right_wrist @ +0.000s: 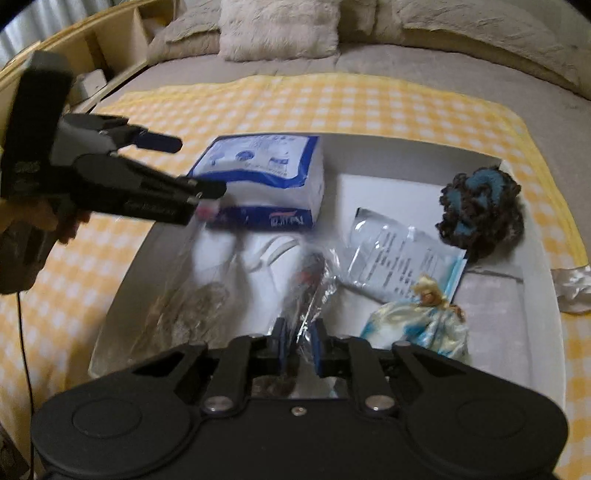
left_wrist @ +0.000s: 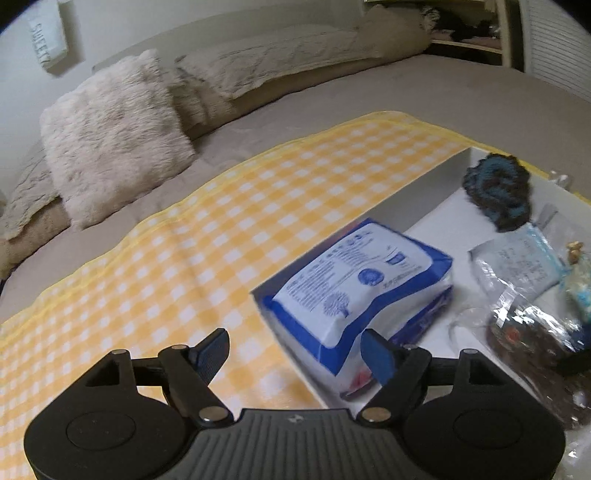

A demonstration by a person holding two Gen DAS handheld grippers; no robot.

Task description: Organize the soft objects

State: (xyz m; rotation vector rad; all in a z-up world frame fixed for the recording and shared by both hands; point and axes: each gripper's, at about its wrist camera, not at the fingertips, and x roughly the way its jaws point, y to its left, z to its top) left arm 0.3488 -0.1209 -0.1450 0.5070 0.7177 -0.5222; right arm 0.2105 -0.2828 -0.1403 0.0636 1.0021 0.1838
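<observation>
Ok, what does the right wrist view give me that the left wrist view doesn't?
Only the right wrist view shows the right hand-held gripper shut on a clear plastic bag, the left hand-held gripper from the side, and the whole white box. Only the left wrist view shows the left hand-held gripper open and empty near the blue tissue pack, plus a wall sign. Both share the tissue pack, the dark yarn bundle, the doll in a blue dress, the yellow checked cloth and the fluffy pillow.
</observation>
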